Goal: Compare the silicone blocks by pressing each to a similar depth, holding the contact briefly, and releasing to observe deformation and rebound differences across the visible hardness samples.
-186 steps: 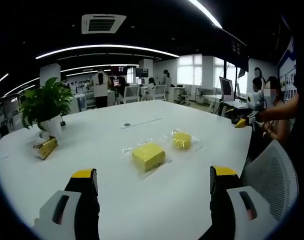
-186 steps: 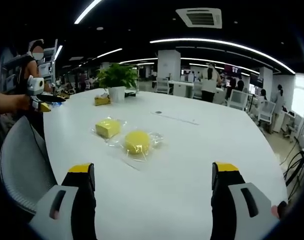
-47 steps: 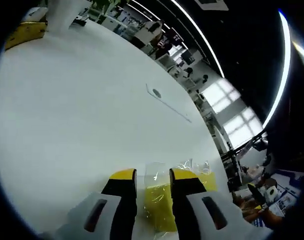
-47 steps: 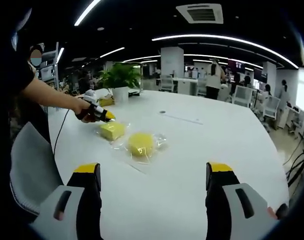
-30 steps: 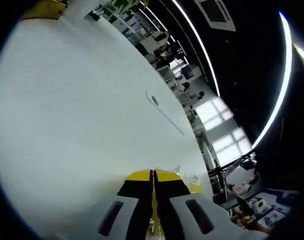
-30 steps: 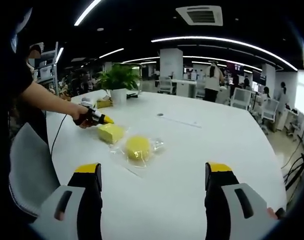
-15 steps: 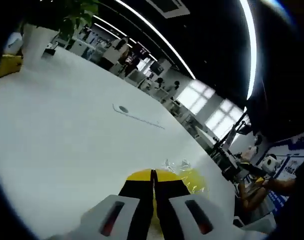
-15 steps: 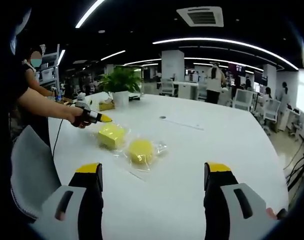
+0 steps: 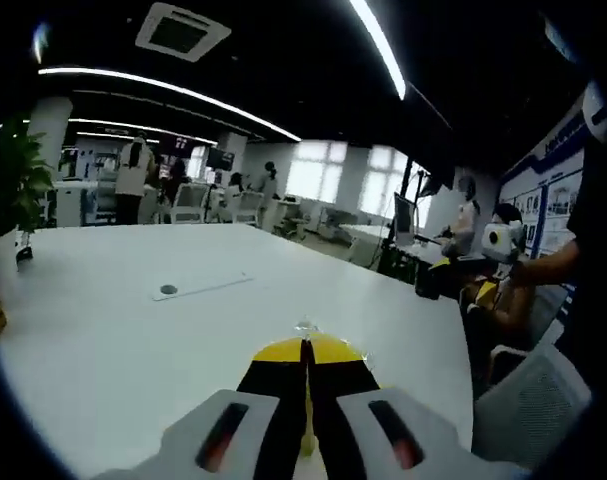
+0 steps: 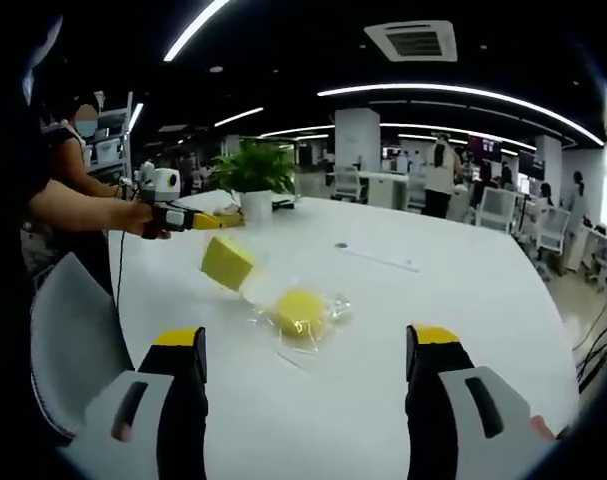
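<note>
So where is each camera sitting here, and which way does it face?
Left gripper view: on the left gripper, low over the white table, facing the far windows; own jaws closed; the person's forearm at right.
Right gripper view: on the right gripper, facing the plant, round block and bagged square block hanging from the left gripper; own jaws open.
Shared: the table, the person.

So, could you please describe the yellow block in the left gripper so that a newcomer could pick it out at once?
Start at the white table, seen in the right gripper view. Near its left edge the left gripper, shut, holds the square block tilted above the tabletop in a clear bag. The round block lies flat in its bag, so the lifted, flat-sided one is it.
</note>
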